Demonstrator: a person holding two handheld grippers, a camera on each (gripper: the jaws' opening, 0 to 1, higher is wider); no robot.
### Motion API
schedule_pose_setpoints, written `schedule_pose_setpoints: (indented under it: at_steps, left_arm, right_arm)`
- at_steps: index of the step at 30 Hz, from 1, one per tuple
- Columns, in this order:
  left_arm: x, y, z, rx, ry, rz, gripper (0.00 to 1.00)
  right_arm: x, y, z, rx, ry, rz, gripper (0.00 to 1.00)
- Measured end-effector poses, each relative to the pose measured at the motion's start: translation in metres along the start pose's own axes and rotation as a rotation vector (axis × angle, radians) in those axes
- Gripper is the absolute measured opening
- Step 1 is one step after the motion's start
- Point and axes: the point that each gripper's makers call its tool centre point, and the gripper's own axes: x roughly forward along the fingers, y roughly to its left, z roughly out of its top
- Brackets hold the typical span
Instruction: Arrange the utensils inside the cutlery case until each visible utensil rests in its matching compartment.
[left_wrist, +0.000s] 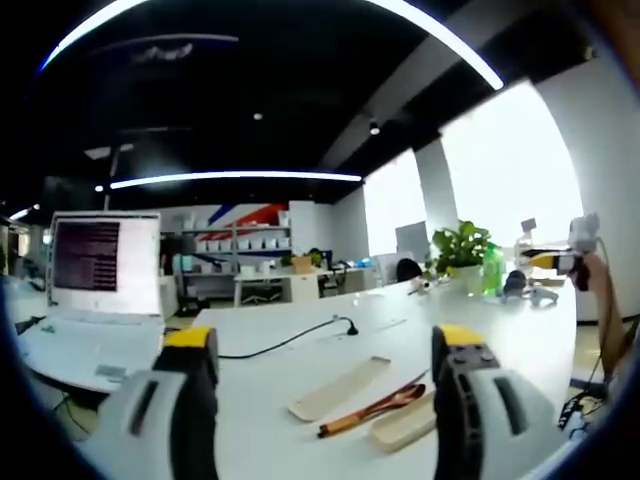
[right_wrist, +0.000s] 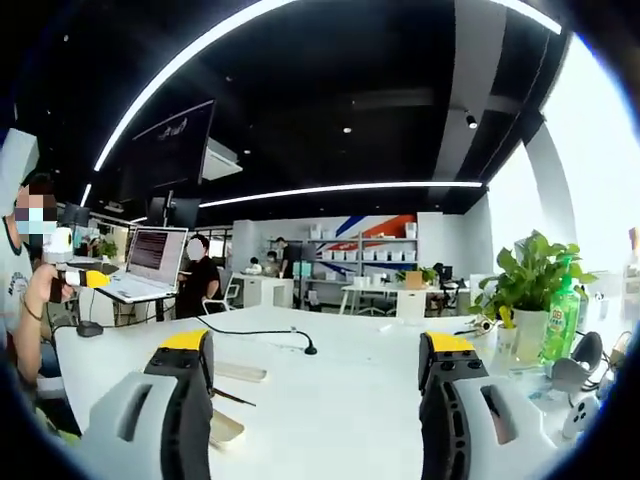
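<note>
- Cutlery case (left_wrist: 404, 424): pale beige tray, lies flat on the white table (left_wrist: 300, 350) in the left gripper view, just inside the right jaw of that view; its near end is hidden by the jaw.
- Case lid (left_wrist: 338, 389): flat beige oblong, lies just left of the tray, apart from it and roughly parallel.
- Utensils (left_wrist: 372, 408): brown wooden-looking pieces, long and thin, lie between lid and tray, far ends touching the tray's edge; cannot tell how many or which kinds.
- Right gripper view: a beige piece (right_wrist: 240, 372) lies flat past the left jaw; a dark thin stick (right_wrist: 233, 398) lies nearer; another beige piece (right_wrist: 225, 428) shows at the jaw's inner edge.
- Left gripper (left_wrist: 325, 400): jaws apart, nothing between them, held above the table.
- Right gripper (right_wrist: 315, 400): jaws apart, holding nothing.
- Surroundings: black cable (left_wrist: 290, 342) crosses the table; open laptop (left_wrist: 95, 300) at far left; potted plant (right_wrist: 530, 290) and green bottle (right_wrist: 562, 320) at right; person's hand (right_wrist: 45, 285) at left edge holds a yellow-tipped tool.
</note>
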Motion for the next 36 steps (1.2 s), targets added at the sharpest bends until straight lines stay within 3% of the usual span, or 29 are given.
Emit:
schedule_pose_setpoints:
  at_steps: [5, 9, 11, 16, 18, 20, 23, 24, 29, 31, 32, 34, 36]
  left_arm:
    - [-0.001, 0.003, 0.0, 0.002, 0.002, 0.013, 0.92]
    - [0.002, 0.002, -0.003, 0.018, 0.008, 0.006, 0.87]
    - [0.002, 0.002, -0.005, 0.022, 0.015, 0.007, 0.86]
    - [0.005, 0.001, -0.007, 0.026, 0.024, -0.001, 0.86]
    - [0.006, 0.0, -0.008, 0.029, 0.03, -0.002, 0.86]
    - [0.006, 0.0, -0.009, 0.029, 0.032, -0.006, 0.86]
    - [0.005, 0.0, -0.007, 0.028, 0.029, -0.003, 0.86]
    - [0.005, 0.001, -0.006, 0.029, 0.025, -0.002, 0.86]
    - [0.004, 0.004, -0.003, 0.021, 0.012, 0.003, 0.86]
    - [0.005, 0.005, -0.004, 0.021, 0.015, 0.006, 0.85]
    - [0.006, 0.005, -0.005, 0.022, 0.019, 0.006, 0.85]
    - [0.007, 0.004, -0.008, 0.024, 0.028, -0.002, 0.85]
    - [0.01, 0.004, -0.014, 0.014, 0.048, -0.006, 0.85]
  right_arm:
    - [0.02, 0.021, 0.008, -0.058, 0.023, 0.091, 0.8]
    - [0.044, 0.045, 0.008, -0.134, 0.068, 0.212, 0.76]
    - [0.057, 0.056, 0.006, -0.133, 0.087, 0.272, 0.75]
    - [0.092, 0.08, 0.007, -0.183, 0.117, 0.426, 0.62]
    - [0.104, 0.095, 0.001, -0.185, 0.153, 0.501, 0.58]
    - [0.114, 0.108, -0.007, -0.189, 0.219, 0.545, 0.6]
    - [0.137, 0.12, -0.008, -0.355, 0.263, 0.568, 0.65]
    - [0.142, 0.126, -0.008, -0.375, 0.275, 0.58, 0.65]
    - [0.162, 0.156, -0.024, -0.443, 0.367, 0.695, 0.5]
    - [0.167, 0.167, -0.039, -0.452, 0.426, 0.742, 0.52]
    - [0.174, 0.169, -0.044, -0.449, 0.447, 0.752, 0.58]
    - [0.188, 0.181, -0.049, -0.46, 0.416, 0.796, 0.64]
    - [0.198, 0.189, -0.058, -0.467, 0.438, 0.814, 0.54]
